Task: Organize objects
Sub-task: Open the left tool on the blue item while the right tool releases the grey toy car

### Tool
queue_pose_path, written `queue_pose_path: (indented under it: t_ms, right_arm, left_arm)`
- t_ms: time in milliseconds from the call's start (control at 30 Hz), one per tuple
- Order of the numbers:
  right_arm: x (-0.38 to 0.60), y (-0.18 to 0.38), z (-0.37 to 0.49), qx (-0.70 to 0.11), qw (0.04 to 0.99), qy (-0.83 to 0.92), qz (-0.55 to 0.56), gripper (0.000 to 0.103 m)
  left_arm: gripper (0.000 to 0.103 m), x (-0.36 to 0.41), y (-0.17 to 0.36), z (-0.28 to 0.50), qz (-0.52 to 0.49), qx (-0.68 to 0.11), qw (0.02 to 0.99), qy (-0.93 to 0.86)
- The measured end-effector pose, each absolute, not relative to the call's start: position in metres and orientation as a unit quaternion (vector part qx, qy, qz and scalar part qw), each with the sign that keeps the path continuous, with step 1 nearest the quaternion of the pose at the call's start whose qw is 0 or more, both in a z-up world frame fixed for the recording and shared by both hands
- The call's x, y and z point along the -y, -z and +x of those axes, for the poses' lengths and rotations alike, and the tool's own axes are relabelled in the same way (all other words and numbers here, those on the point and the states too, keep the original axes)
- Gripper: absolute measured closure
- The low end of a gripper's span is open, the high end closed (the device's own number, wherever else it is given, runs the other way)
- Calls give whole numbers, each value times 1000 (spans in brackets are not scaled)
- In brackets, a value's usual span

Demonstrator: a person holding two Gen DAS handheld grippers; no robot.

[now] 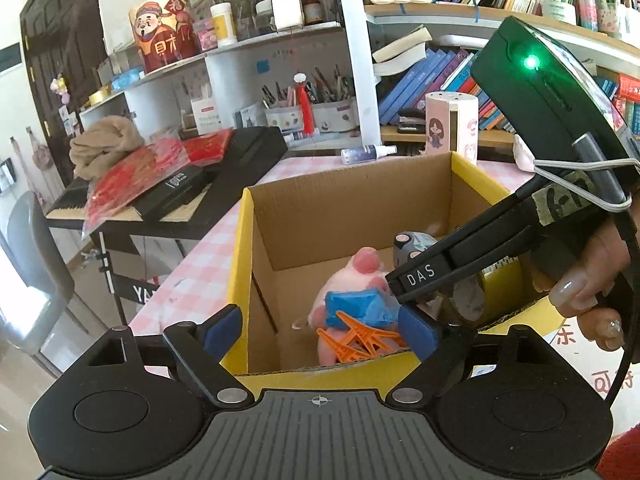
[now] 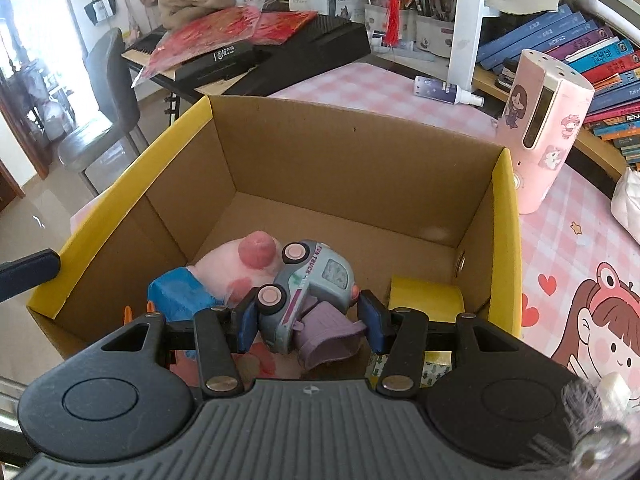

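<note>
A yellow-edged cardboard box stands on the pink checked table. Inside it lie a pink plush pig with a blue piece, a grey toy truck on its side, a yellow tape roll and an orange clip. My right gripper is inside the box, open, with its blue pads on either side of the truck; I cannot tell if they touch it. My left gripper is open and empty at the box's near wall. The right gripper's body shows reaching into the box.
A pink dispenser with stickers stands just right of the box, and a spray bottle lies behind it. A keyboard with red packets is at the back left, by a grey chair. Bookshelves fill the back right.
</note>
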State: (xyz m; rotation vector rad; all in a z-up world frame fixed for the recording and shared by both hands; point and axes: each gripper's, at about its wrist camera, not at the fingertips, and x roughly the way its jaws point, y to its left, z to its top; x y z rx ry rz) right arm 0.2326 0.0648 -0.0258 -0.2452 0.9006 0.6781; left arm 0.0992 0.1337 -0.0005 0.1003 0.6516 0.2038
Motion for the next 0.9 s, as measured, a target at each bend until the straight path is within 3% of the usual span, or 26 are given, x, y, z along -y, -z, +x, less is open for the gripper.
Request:
queue_pose_path:
  t_ms: [400, 667, 900]
  right_arm:
    - [-53, 19, 210, -419, 852, -301, -91, 46]
    - [-33, -13, 168, -348, 890, -287, -72, 43]
    - [-17, -34, 113, -261, 929, -251, -71, 33]
  left_arm:
    - [10, -142, -7, 79, 28, -297, 948, -111]
    - [9, -144, -20, 55, 22, -270, 956, -114]
    - [9, -151, -23, 29, 3, -266, 957, -116]
